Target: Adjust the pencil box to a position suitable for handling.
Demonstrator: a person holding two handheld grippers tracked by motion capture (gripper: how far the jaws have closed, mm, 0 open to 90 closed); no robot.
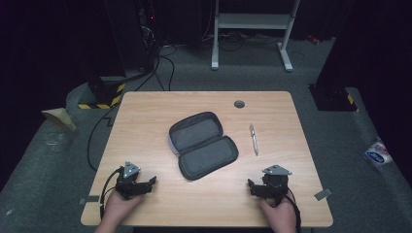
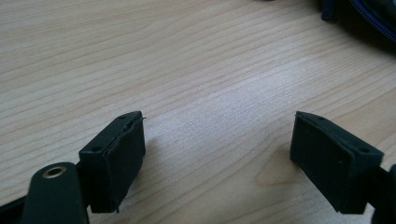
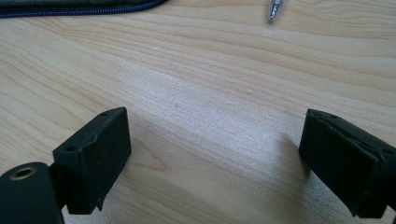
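- One wooden table (image 1: 145, 116), filling mid-frame.
- One grey zip case (image 1: 203, 144), lying unzipped and flat at centre.
- Two grippers, left gripper (image 1: 149, 183) lower left, right gripper (image 1: 252, 186) lower right; jaws spread wide, nothing between.
- One pen (image 1: 253, 139), right of the case, apart.

- High view: fixed above the near edge, facing forward and down; takes in the whole counter (image 1: 145, 121), floor beyond.
- Left gripper view: low, very close to the wood, looking along the left tongs (image 2: 217, 154); pouch (image 2: 369, 11) corner at top right.
- Right gripper view: equally low and close, along the right tongs (image 3: 215, 158); shares the pouch (image 3: 70, 7) edge, plus the pen (image 3: 275, 9) tip.
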